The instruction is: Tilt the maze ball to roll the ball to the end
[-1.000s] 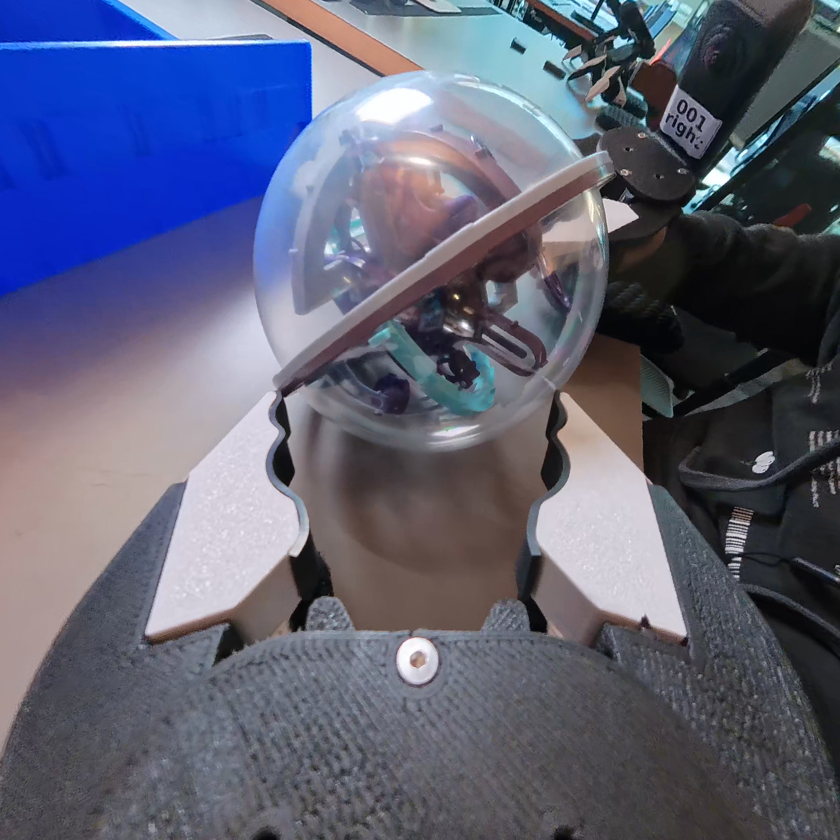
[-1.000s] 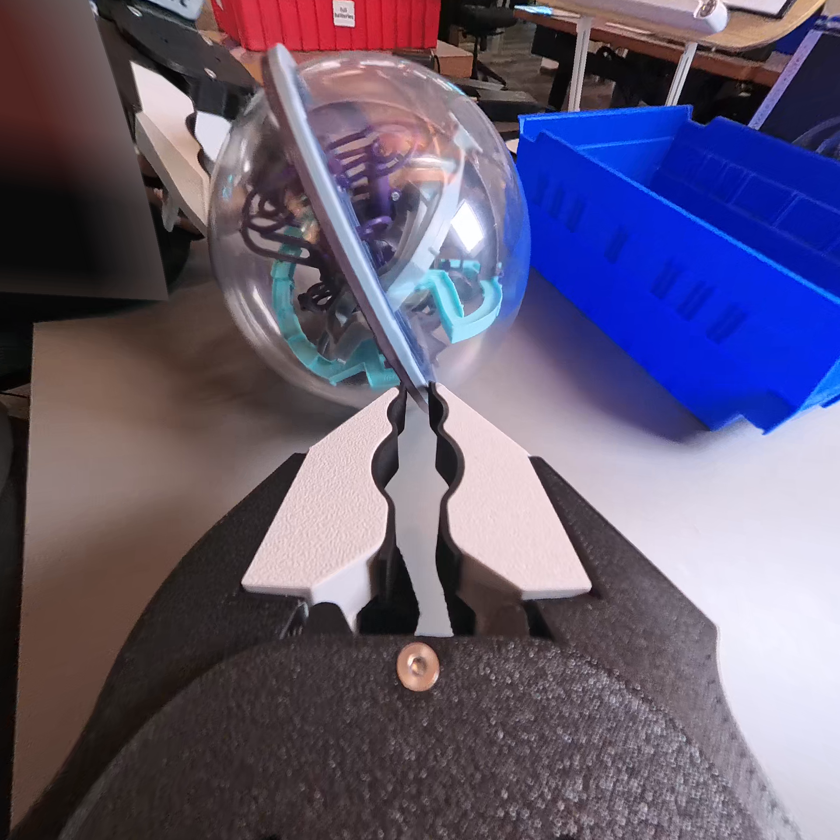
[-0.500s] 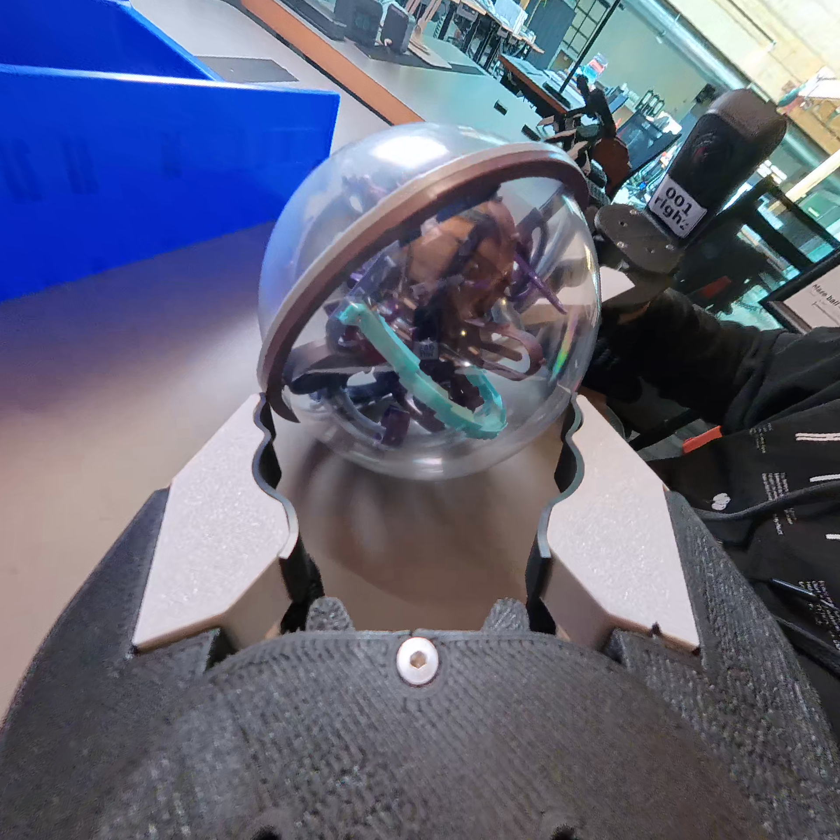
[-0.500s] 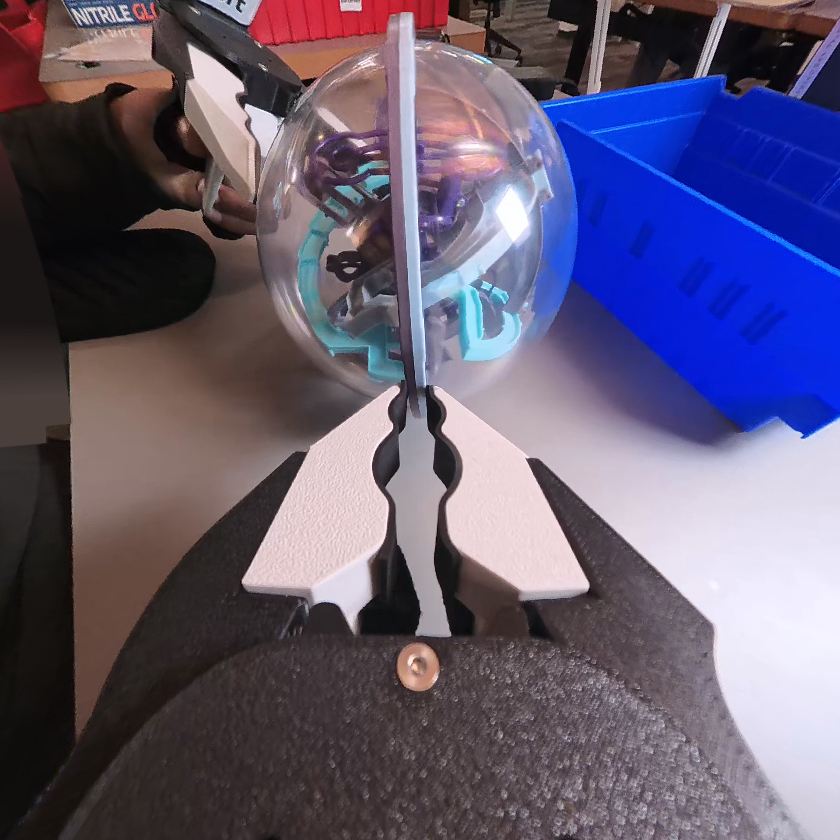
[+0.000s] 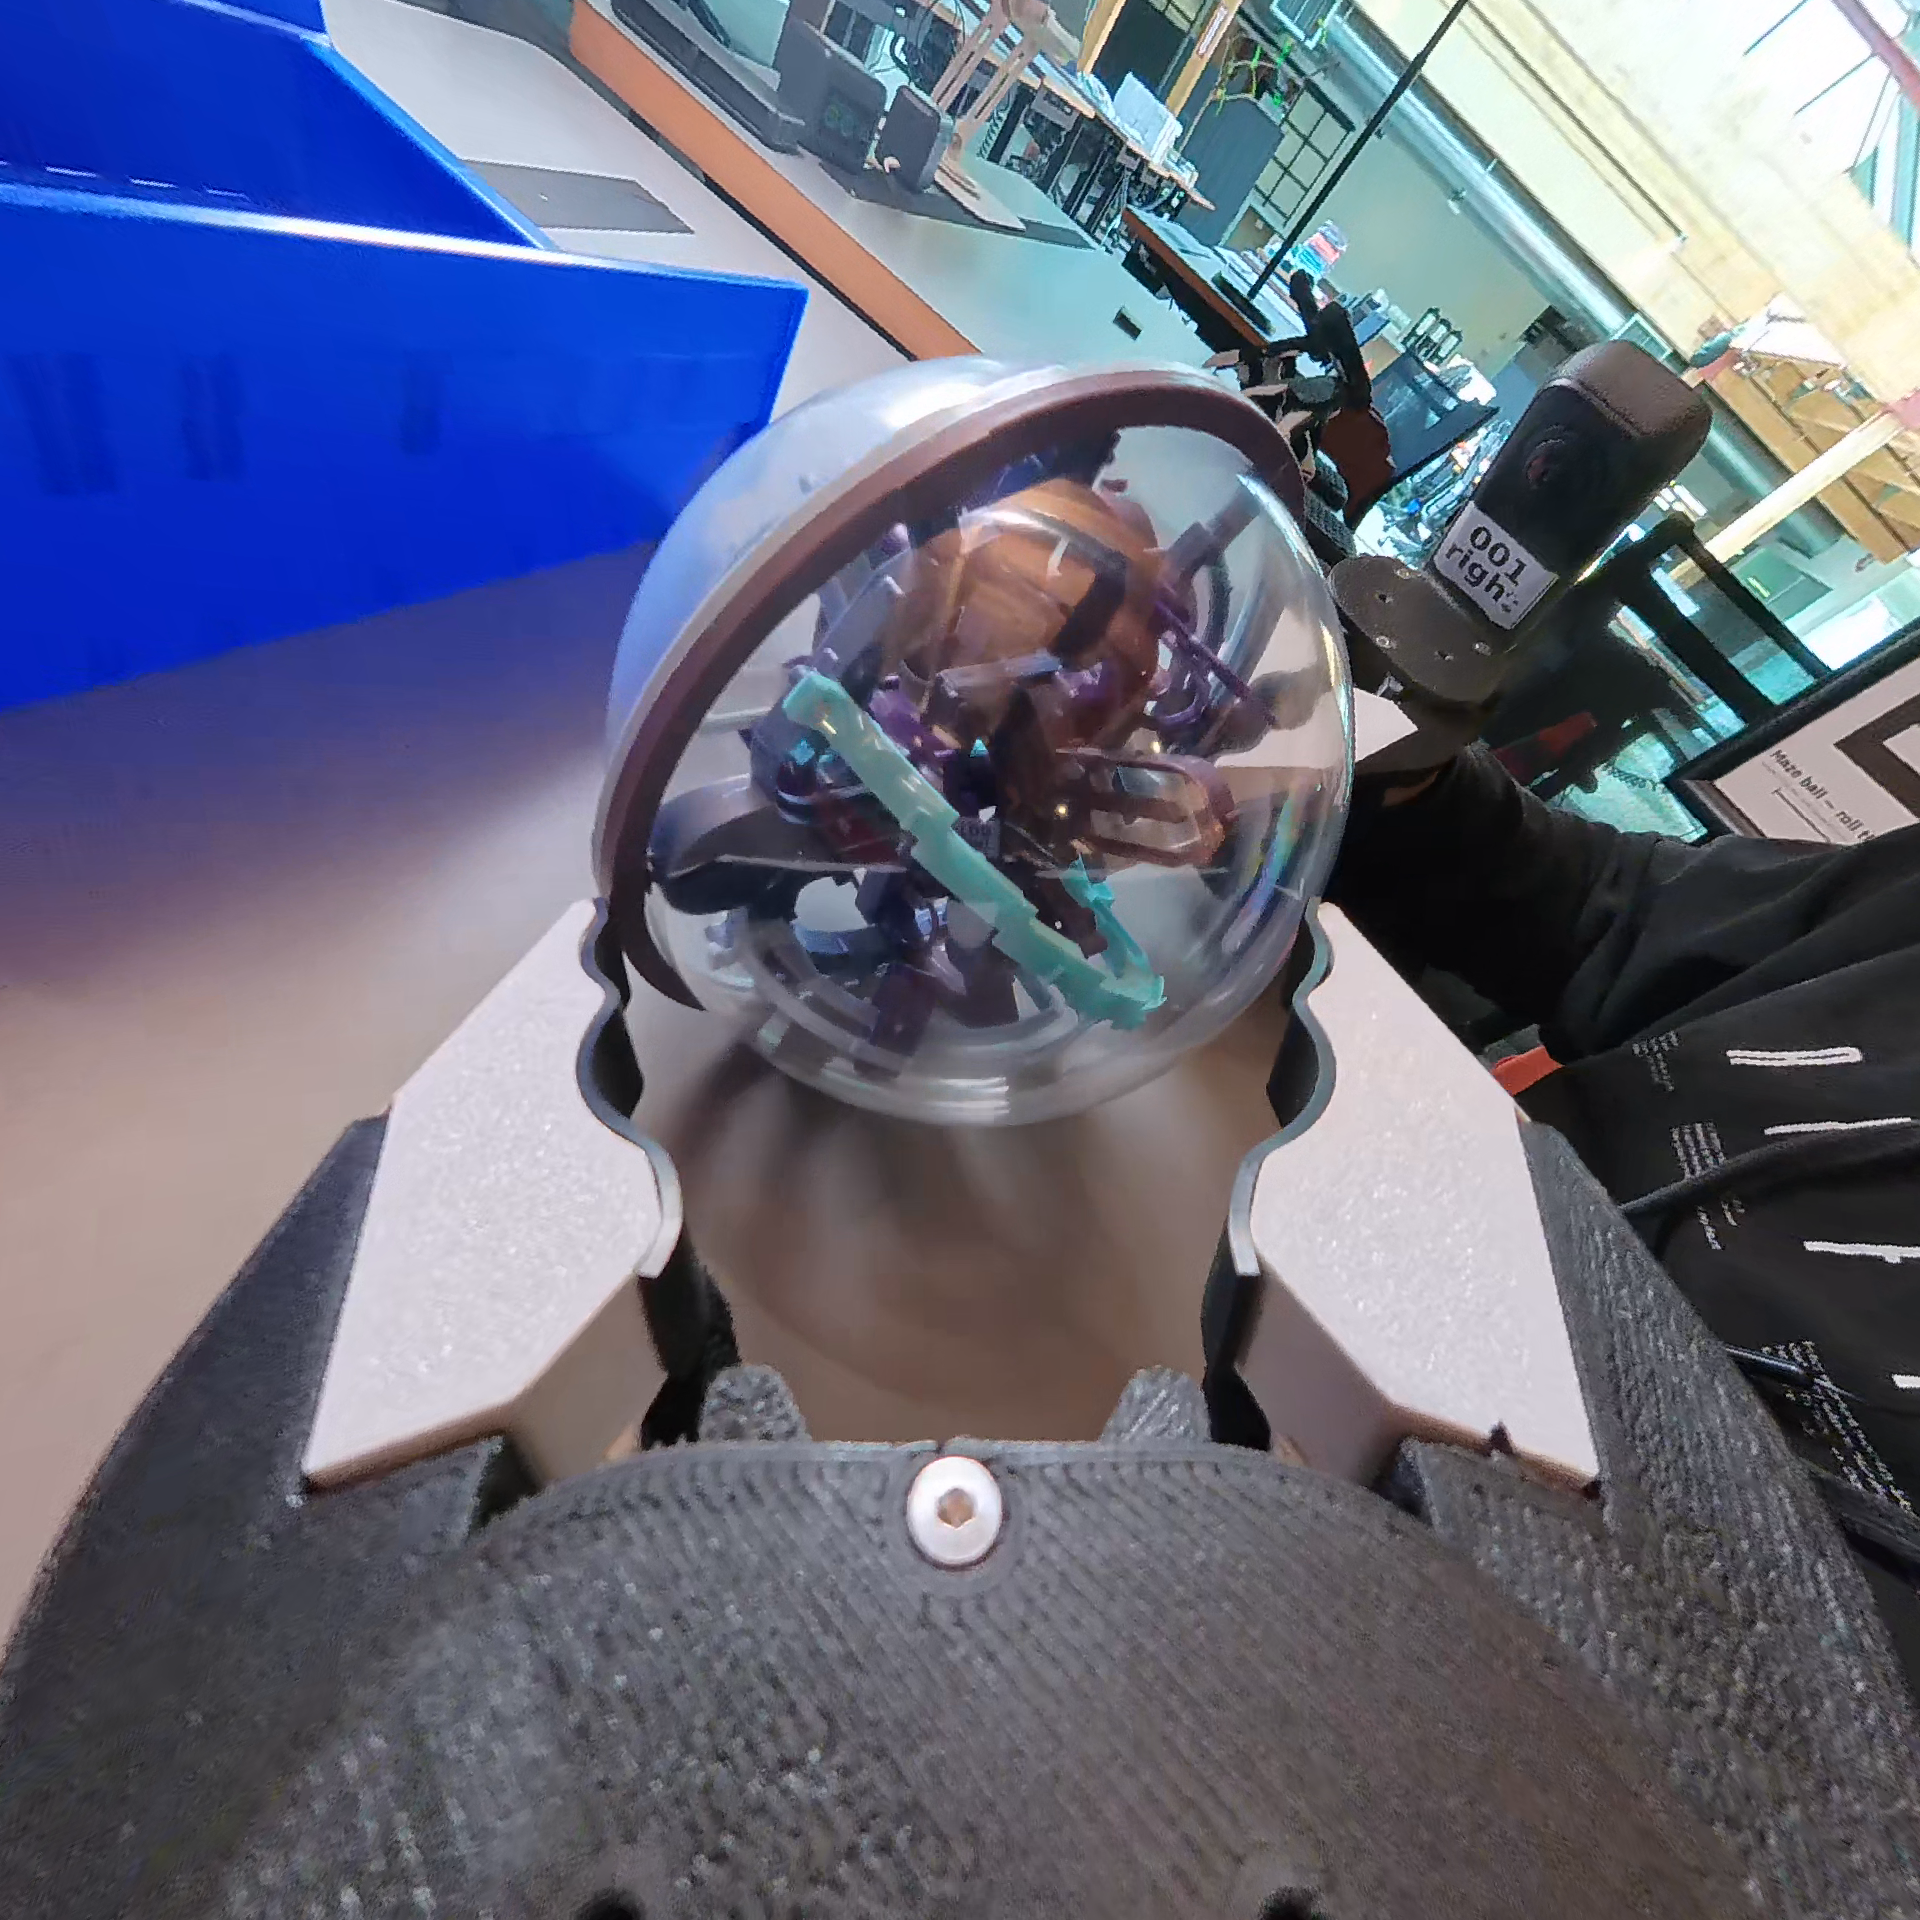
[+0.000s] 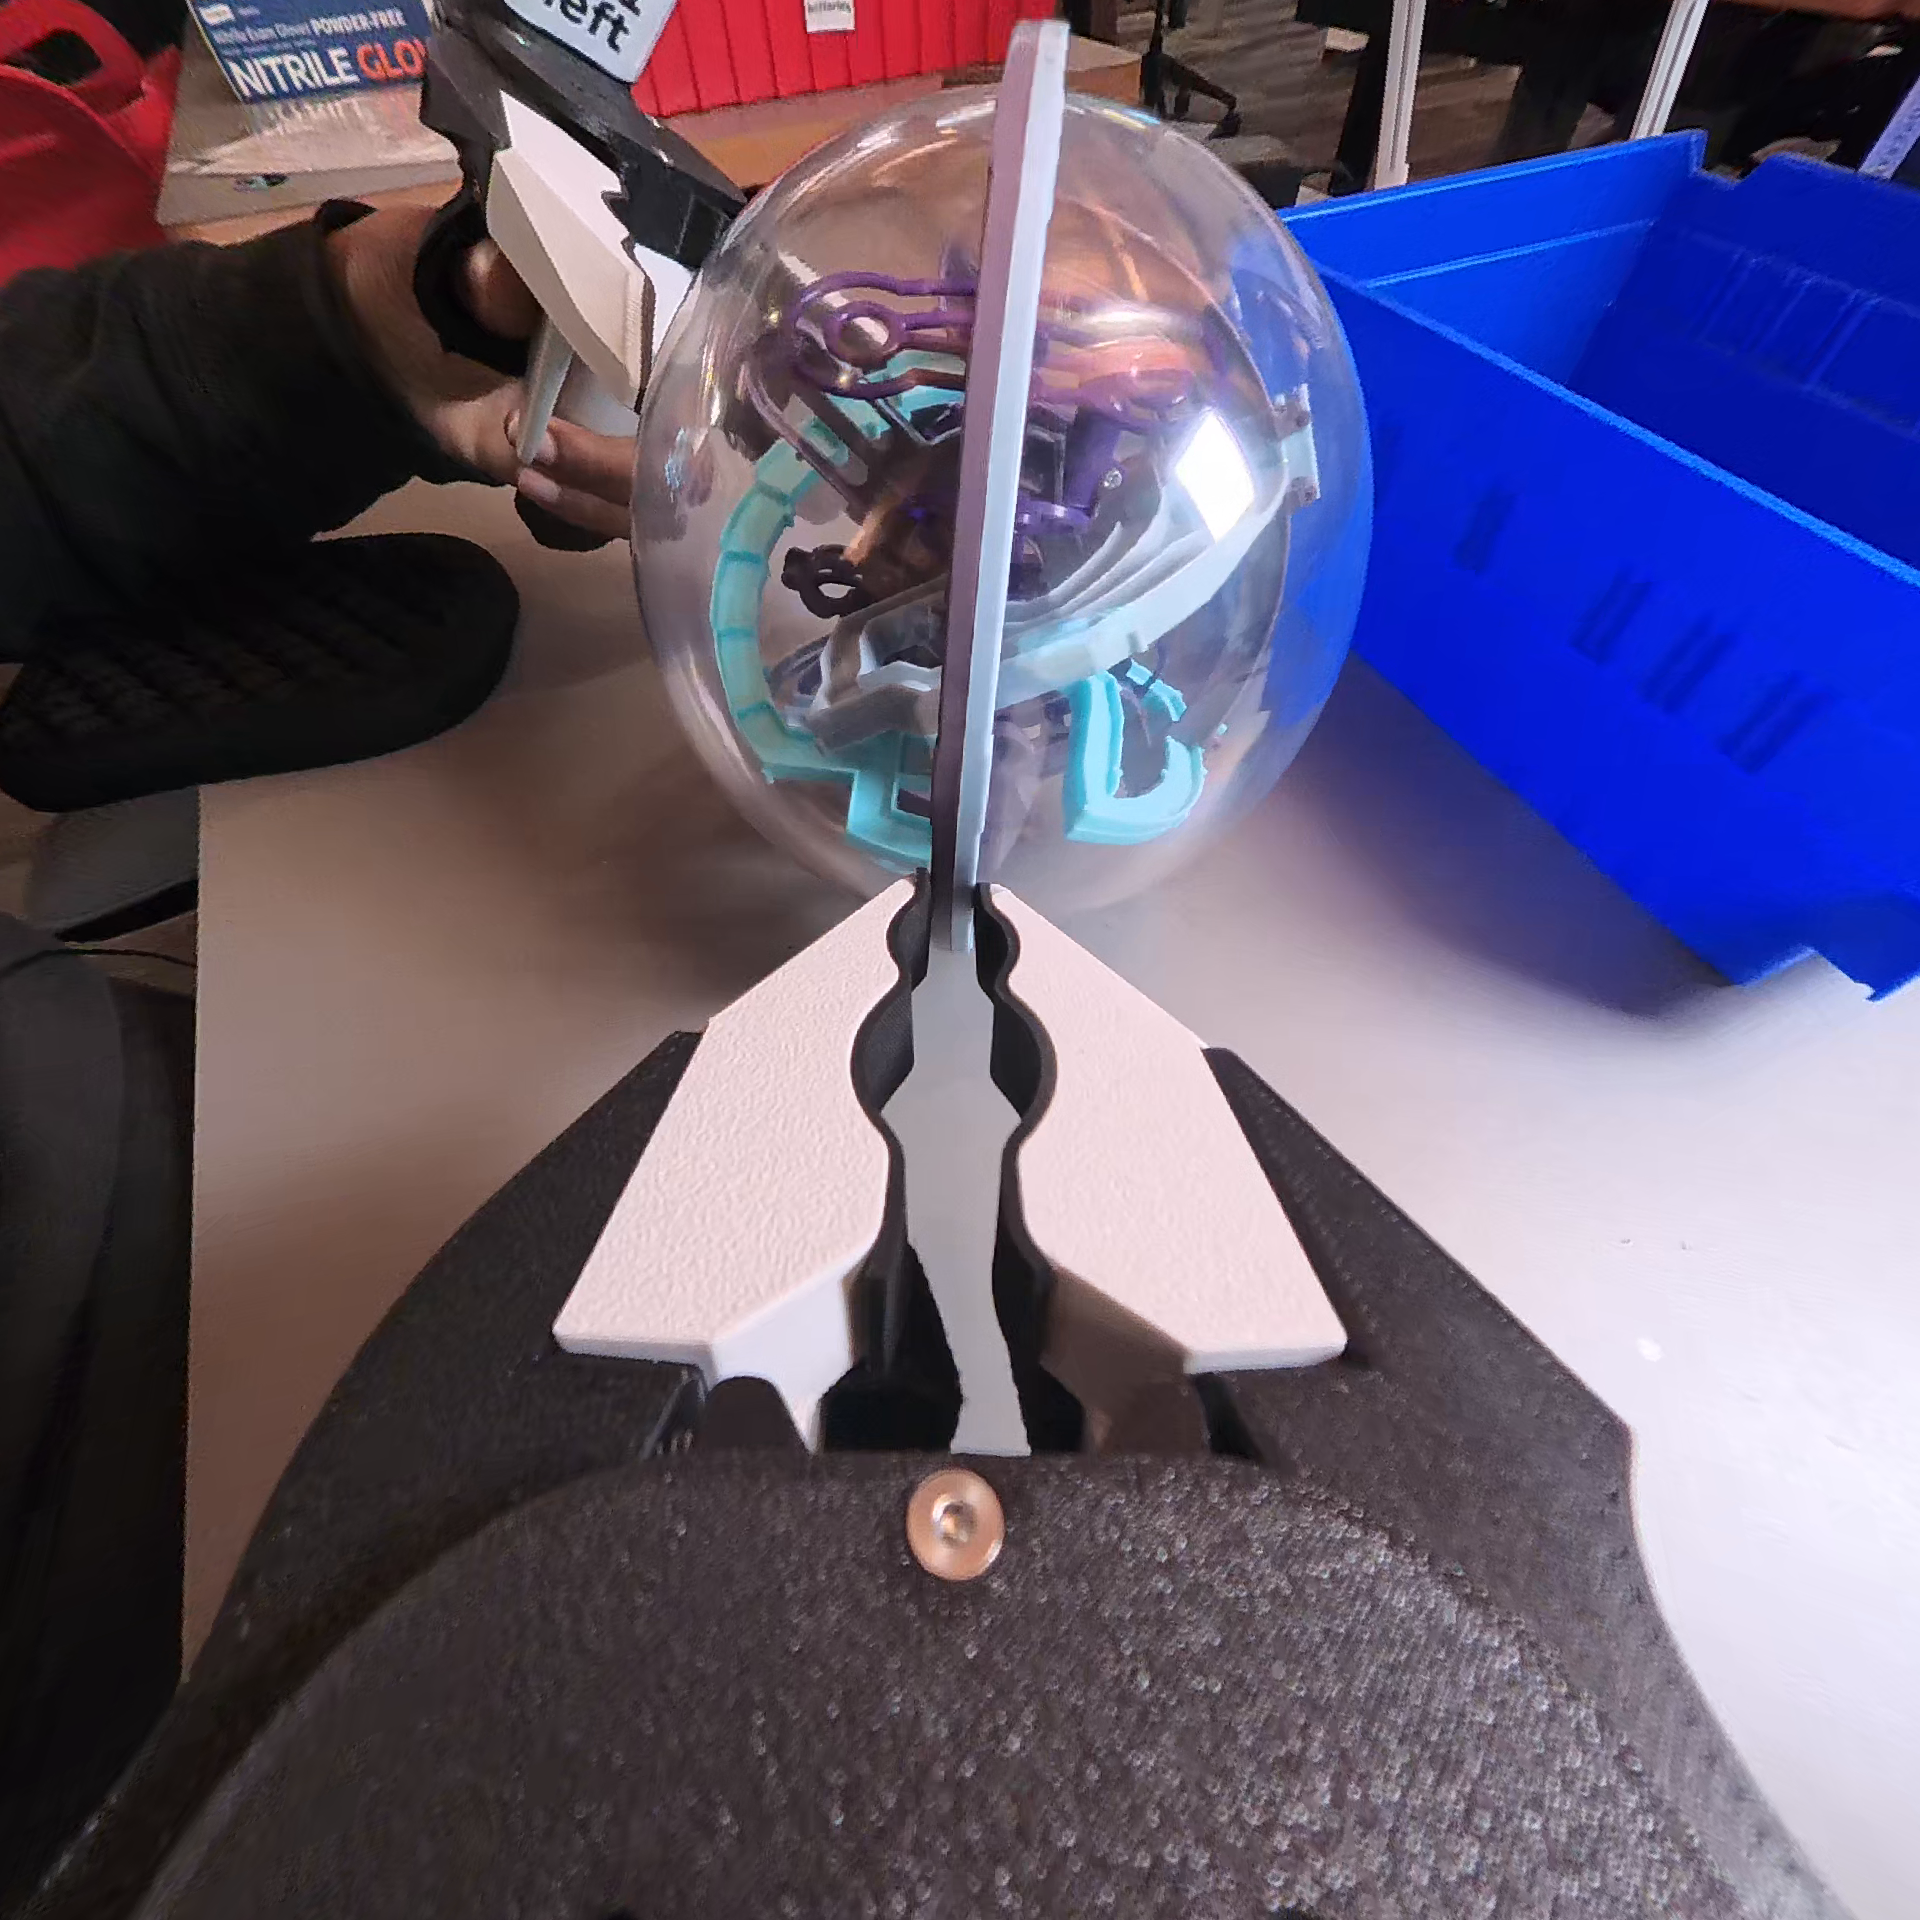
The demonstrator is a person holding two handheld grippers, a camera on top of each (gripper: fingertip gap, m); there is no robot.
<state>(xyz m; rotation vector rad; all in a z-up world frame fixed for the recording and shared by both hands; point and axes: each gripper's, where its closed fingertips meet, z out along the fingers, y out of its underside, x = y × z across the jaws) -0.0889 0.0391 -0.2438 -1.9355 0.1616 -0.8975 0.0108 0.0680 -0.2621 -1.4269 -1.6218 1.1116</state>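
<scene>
From the left wrist view, the left gripper [image 5: 951, 977] is spread wide, its two fingers flanking the lower part of the maze ball [image 5: 977, 748]; the left finger looks to touch the brown equator rim, though whether either finger presses the shell I cannot tell. The clear sphere hangs above the table [image 5: 208, 1039], with the blue bin [image 5: 312, 416] beyond it and the rim slanting from lower left to upper right. From the right wrist view, the right gripper [image 6: 951, 914] is pinched closed on that flat rim [image 6: 997, 520], which stands nearly upright there, so this tool carries the sphere. The tilting step is in hand. The small ball inside is not discernible among the teal and purple tracks, so progress cannot be judged. The next move likely calls for a slow roll of the right wrist, keeping the pinch firm.
</scene>
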